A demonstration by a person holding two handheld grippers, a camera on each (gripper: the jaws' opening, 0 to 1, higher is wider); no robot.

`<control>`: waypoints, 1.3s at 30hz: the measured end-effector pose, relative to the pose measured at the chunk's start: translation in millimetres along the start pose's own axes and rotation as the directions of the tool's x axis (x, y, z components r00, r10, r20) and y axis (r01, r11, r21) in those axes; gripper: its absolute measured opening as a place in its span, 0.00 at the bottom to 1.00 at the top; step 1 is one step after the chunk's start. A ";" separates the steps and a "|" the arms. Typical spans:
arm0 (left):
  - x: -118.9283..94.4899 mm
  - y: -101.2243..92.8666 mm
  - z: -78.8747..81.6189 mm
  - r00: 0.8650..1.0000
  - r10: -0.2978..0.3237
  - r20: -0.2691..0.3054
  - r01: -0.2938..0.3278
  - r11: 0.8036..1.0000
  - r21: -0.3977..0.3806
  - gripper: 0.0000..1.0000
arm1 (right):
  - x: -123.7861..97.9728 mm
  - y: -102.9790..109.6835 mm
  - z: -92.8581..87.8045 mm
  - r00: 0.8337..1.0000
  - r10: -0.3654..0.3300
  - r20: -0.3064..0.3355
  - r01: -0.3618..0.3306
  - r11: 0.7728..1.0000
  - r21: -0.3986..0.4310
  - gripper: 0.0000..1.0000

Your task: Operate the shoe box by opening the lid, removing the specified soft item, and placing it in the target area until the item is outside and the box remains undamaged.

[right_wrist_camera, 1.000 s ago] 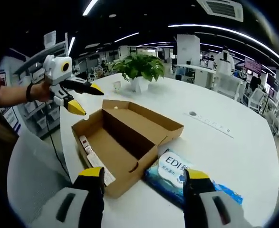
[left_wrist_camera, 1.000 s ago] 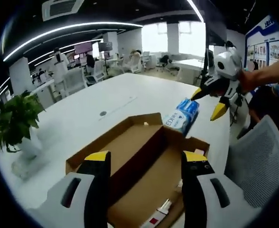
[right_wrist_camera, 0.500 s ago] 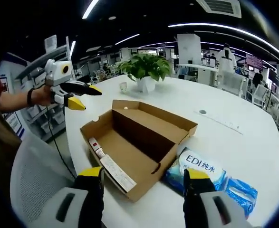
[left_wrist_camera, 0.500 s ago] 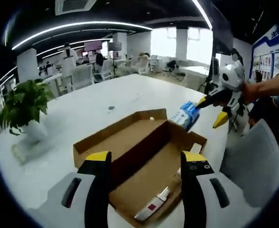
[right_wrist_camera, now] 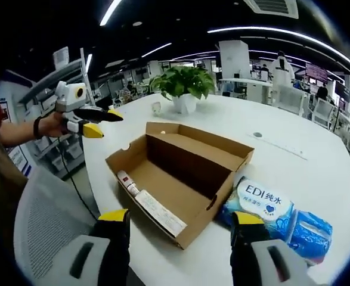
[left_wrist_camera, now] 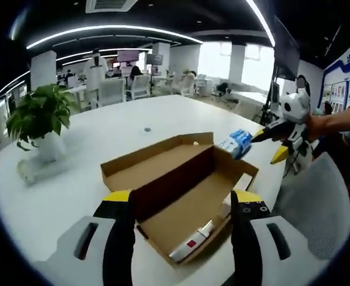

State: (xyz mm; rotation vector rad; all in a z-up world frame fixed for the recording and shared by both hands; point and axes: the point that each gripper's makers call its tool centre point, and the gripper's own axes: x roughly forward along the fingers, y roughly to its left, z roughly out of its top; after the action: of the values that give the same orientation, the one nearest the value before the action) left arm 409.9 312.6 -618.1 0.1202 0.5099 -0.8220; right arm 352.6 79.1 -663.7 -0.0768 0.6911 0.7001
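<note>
Shoe box [right_wrist_camera: 180, 179] is seen open on white table [right_wrist_camera: 294, 149], wipes pack [right_wrist_camera: 261, 199] just beside; potted plant [right_wrist_camera: 183, 86] behind. Both grippers' jaws are spread, empty.

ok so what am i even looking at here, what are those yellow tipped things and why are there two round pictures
A person holds a hand-held two-jaw gripper in each hand; each carries a fisheye camera, hence two round pictures. In the left gripper view, the left gripper rises from the bottom, jaws open and empty, and the right gripper shows across the table. The right gripper view looks the other way, with the left gripper at its left. On the white round table lie an open brown cardboard shoe box, a blue-and-white soft pack of wipes beside it, and a potted green plant. Nothing is held.
</note>
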 end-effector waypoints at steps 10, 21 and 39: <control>-11.7 7.6 -7.1 1.000 0.012 -0.008 -0.012 1.000 0.002 0.65 | 9.1 -1.2 6.2 0.999 0.007 -0.036 -0.008 0.999 -0.043 0.66; -18.9 5.8 -11.2 1.000 0.008 -0.005 -0.008 1.000 0.003 0.65 | 33.3 -6.5 24.2 0.992 0.031 -0.122 -0.052 0.984 -0.171 0.66; -34.2 1.0 -17.3 1.000 0.013 -0.007 -0.013 1.000 0.013 0.65 | 71.5 -3.8 7.8 0.918 0.027 -0.396 -0.227 0.854 -0.469 0.71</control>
State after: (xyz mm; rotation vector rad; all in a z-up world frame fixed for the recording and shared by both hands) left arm 384.5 341.2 -617.0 0.1385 0.5101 -0.8127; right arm 399.0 119.0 -701.8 -0.6760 0.8700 1.0023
